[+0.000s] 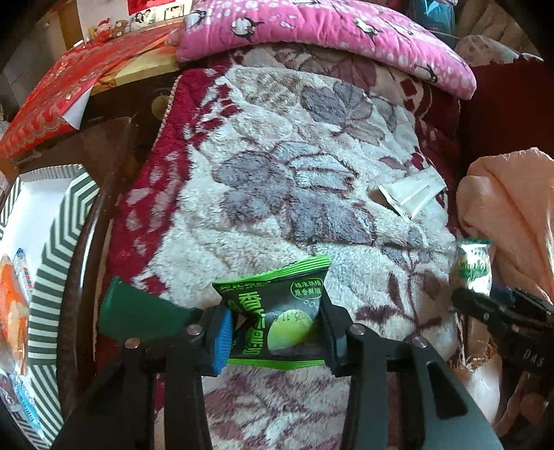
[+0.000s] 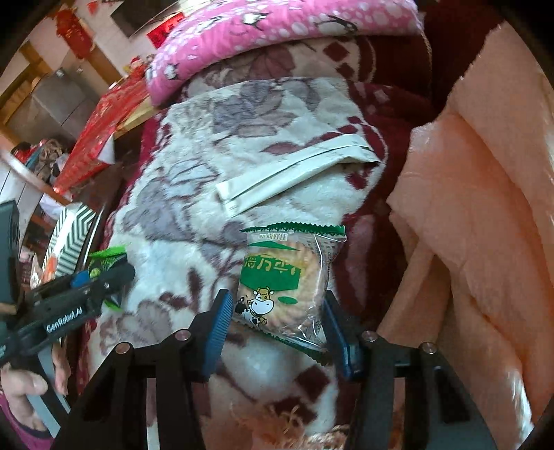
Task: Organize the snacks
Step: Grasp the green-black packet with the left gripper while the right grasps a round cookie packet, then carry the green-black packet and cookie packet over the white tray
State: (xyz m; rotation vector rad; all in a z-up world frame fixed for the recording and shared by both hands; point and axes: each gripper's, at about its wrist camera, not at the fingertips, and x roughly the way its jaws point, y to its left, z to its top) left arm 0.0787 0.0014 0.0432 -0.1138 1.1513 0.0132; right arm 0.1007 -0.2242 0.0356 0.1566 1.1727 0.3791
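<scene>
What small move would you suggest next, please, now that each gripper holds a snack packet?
Probably carry the left gripper with its black-and-green packet over to the chevron-rimmed paper plate, where other snacks already lie.

We see a blanket (image 1: 294, 145) spread under both tools. The left tool (image 1: 273, 332) holds a snack packet (image 1: 277, 318) above it, the right tool (image 2: 277, 325) a biscuit packet (image 2: 287, 277). Behind lies a flat sachet (image 2: 294, 173), a pillow (image 1: 329, 31) beyond. A plate (image 1: 55, 249) sits left.
</scene>
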